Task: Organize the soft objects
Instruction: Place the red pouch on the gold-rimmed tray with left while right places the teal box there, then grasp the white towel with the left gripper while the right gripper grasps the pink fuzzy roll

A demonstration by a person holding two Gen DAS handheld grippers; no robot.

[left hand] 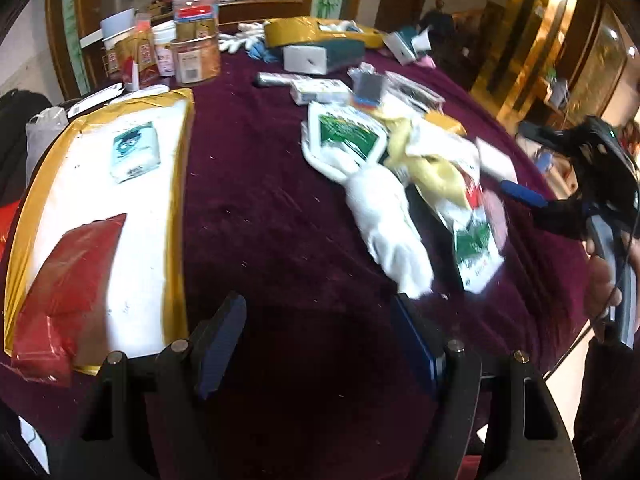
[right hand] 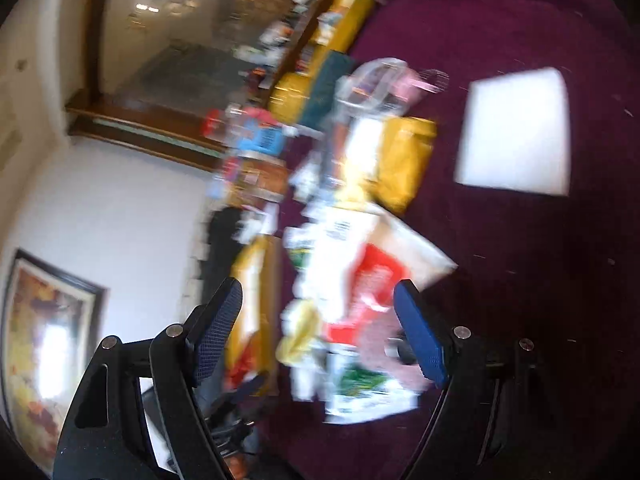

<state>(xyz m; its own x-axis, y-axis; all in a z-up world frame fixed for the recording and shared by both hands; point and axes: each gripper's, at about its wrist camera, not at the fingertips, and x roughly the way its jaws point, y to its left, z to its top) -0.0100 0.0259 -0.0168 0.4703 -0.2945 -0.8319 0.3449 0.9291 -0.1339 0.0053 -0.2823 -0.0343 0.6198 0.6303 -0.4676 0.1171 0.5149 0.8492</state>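
While apart, both hand-held grippers (left hand: 320, 344) empty

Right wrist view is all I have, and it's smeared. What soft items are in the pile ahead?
Observer: From the left wrist, a white cloth lies nearest, apart from the left gripper, whose fingers are spread with nothing between them.
Operator: Anything already sorted?
Observer: Yes, a red packet and a small tissue pack lie on the gold-edged white tray to the left.
Operator: And a yellow thing?
Observer: A yellow cloth lies crumpled among the green-and-white packets.
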